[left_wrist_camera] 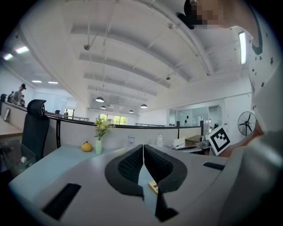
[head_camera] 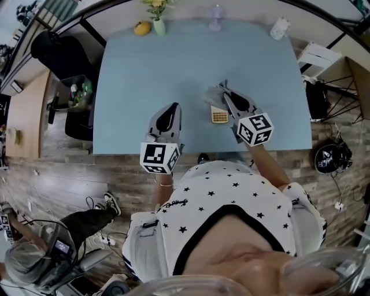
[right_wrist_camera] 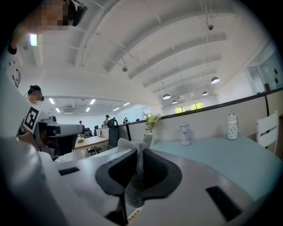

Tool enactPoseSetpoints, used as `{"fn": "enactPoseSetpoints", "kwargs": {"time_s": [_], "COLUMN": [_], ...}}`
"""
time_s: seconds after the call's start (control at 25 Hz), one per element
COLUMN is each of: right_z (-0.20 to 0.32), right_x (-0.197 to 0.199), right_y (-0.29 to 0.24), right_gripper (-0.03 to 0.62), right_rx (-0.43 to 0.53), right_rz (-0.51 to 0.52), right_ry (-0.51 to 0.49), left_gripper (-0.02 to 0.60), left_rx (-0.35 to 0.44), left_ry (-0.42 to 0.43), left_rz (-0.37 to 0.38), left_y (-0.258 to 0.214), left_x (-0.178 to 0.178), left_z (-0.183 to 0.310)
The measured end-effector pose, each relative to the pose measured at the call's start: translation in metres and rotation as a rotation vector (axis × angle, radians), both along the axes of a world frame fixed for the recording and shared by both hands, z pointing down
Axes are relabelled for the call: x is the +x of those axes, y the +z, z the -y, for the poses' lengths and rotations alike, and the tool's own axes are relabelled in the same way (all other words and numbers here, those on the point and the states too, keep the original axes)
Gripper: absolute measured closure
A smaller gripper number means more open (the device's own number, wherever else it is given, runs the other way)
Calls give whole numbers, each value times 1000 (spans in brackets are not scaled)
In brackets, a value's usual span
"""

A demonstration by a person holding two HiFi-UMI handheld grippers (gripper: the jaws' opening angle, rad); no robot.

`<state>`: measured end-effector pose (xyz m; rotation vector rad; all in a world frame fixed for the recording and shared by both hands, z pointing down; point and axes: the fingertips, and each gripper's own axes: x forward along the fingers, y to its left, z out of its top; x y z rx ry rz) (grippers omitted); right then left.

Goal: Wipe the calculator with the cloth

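Observation:
A small yellowish calculator (head_camera: 219, 115) lies on the light blue table (head_camera: 144, 75), near the front edge. My right gripper (head_camera: 226, 92) hovers just over it, shut on a grey mesh cloth (head_camera: 212, 96) that bunches out past the tips. In the right gripper view the cloth (right_wrist_camera: 136, 176) hangs pinched between the jaws of the right gripper (right_wrist_camera: 140, 149), and a corner of the calculator (right_wrist_camera: 133, 215) shows below. My left gripper (head_camera: 171, 108) is shut on nothing, left of the calculator. In its own view the left gripper (left_wrist_camera: 143, 149) shows the calculator (left_wrist_camera: 153, 186) just beyond the jaws.
Along the table's far edge stand a yellow fruit (head_camera: 142, 27), a vase with flowers (head_camera: 158, 23), a clear stemmed ornament (head_camera: 215, 17) and a white jar (head_camera: 279, 28). A black office chair (head_camera: 55, 49) is at the left, a white chair (head_camera: 321, 58) at the right.

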<state>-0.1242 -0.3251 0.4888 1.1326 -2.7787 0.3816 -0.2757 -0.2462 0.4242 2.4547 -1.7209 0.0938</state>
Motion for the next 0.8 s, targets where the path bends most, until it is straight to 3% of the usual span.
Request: {"fn": "enactPoseSetpoints", "kwargs": {"time_s": [0.44,0.8], "right_z": [43,55], "right_x": [-35,-41], "right_y": [56,103], "right_gripper": [557,557], "right_rx": [-93,-159], "right_rz": [-141,-273], "right_ry": [-67,-124], "left_gripper": [551,551], "left_rx": [-27,-52], "left_ry": [-88,-136], "left_rz": [-4,-4], "left_y": [4,7], "left_x": [-30,-37], "left_z": [15,23]}}
